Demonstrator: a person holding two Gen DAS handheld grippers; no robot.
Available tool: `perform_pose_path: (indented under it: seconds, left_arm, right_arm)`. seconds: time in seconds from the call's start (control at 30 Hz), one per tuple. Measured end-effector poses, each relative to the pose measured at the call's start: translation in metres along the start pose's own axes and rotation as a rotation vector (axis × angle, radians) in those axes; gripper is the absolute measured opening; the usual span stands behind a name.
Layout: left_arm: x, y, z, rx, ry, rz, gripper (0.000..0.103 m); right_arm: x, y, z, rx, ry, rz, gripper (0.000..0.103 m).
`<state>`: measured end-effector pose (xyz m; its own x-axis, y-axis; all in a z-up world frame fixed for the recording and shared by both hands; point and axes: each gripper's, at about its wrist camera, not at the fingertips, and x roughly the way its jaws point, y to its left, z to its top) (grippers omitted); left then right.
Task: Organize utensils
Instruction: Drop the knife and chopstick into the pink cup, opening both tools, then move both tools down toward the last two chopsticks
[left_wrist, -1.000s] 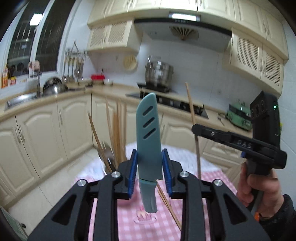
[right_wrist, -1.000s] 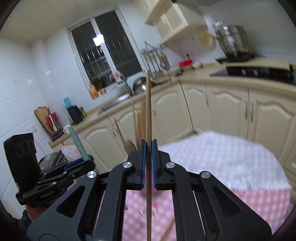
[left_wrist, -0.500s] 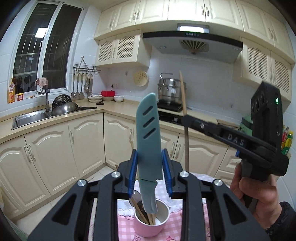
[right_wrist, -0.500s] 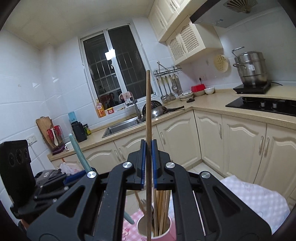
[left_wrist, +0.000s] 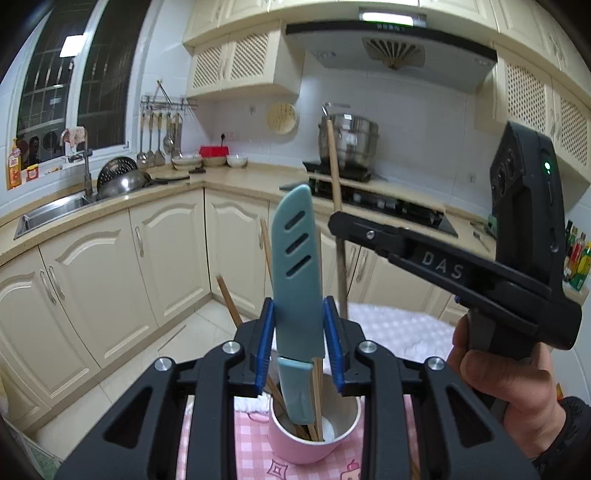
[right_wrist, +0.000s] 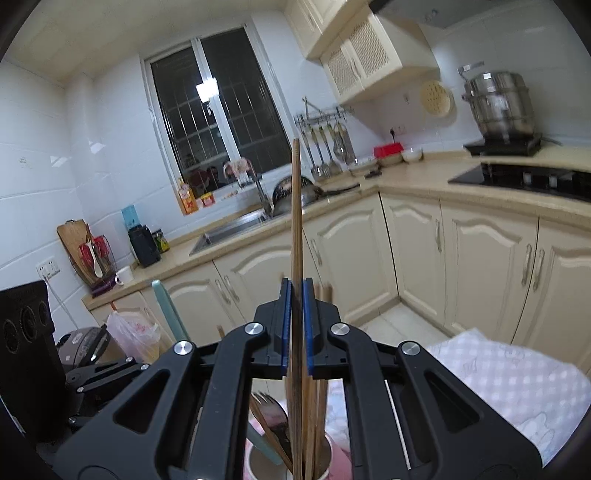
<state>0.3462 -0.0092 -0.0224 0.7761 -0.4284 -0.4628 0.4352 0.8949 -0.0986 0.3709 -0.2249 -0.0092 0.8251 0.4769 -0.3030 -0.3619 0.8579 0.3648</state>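
The left tongs (left_wrist: 299, 343) are clamped on a sheathed teal knife (left_wrist: 295, 266), held upright with its handle dipping into the pink cup (left_wrist: 295, 448) on the checked surface (left_wrist: 255, 439). The right tongs (right_wrist: 296, 325) pinch one wooden chopstick (right_wrist: 296, 214), standing upright over the same cup among other chopsticks (right_wrist: 320, 424) and a fork (right_wrist: 271, 410).

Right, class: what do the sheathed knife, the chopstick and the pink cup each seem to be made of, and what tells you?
Knife: teal sheath looks like matte moulded plastic, with even colour and three cut slots; the blade is hidden. Chopstick: probably wood or bamboo, brown and dull. Cup: likely glazed ceramic, a smooth pink wall with a thick white inside, though plastic is possible.
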Motion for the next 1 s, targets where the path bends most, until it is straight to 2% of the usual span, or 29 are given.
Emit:
perform_pose_path:
  seconds: [0.07,0.1,0.13,0.2,0.27,0.3,0.37,0.4,0.47,0.8,1.0]
  left_arm:
    - [0.004,-0.001,-0.005,0.003,0.021,-0.002,0.026]
    - [0.004,0.0,-0.007,0.0,0.021,-0.001,0.026]
    - [0.001,0.001,-0.009,-0.002,0.016,-0.001,0.028]
    - [-0.005,0.003,-0.009,-0.011,0.004,0.007,0.042]
    - [-0.013,0.003,-0.008,-0.014,-0.018,0.021,0.061]
    - [-0.019,0.003,-0.007,-0.014,-0.037,0.03,0.065]
    - [-0.026,0.002,-0.006,-0.013,-0.055,0.042,0.077]
    - [-0.031,0.0,-0.005,-0.015,-0.067,0.051,0.079]
    - [-0.04,-0.003,-0.005,-0.019,-0.083,0.055,0.086]
    - [-0.068,-0.031,-0.013,-0.011,-0.093,0.065,0.09]
    - [-0.071,-0.049,-0.032,-0.003,-0.052,0.041,0.091]
  right_arm:
    - [0.001,-0.006,-0.007,0.017,0.035,-0.011,0.008]
    - [-0.003,-0.01,-0.009,0.026,0.04,-0.02,0.016]
    - [-0.008,-0.013,-0.011,0.037,0.035,-0.031,0.038]
    - [-0.023,-0.022,-0.011,0.069,0.001,-0.048,0.084]
    - [-0.036,-0.031,-0.009,0.094,-0.011,-0.057,0.085]
    - [-0.04,-0.034,-0.008,0.107,-0.012,-0.057,0.086]
    - [-0.054,-0.042,-0.007,0.132,-0.021,-0.068,0.094]
    - [-0.064,-0.046,-0.006,0.139,-0.025,-0.082,0.097]
    - [-0.074,-0.05,-0.006,0.144,-0.021,-0.102,0.097]
    - [-0.123,-0.063,-0.023,0.165,0.055,-0.188,0.097]
    - [-0.137,-0.064,-0.053,0.163,0.158,-0.227,0.097]
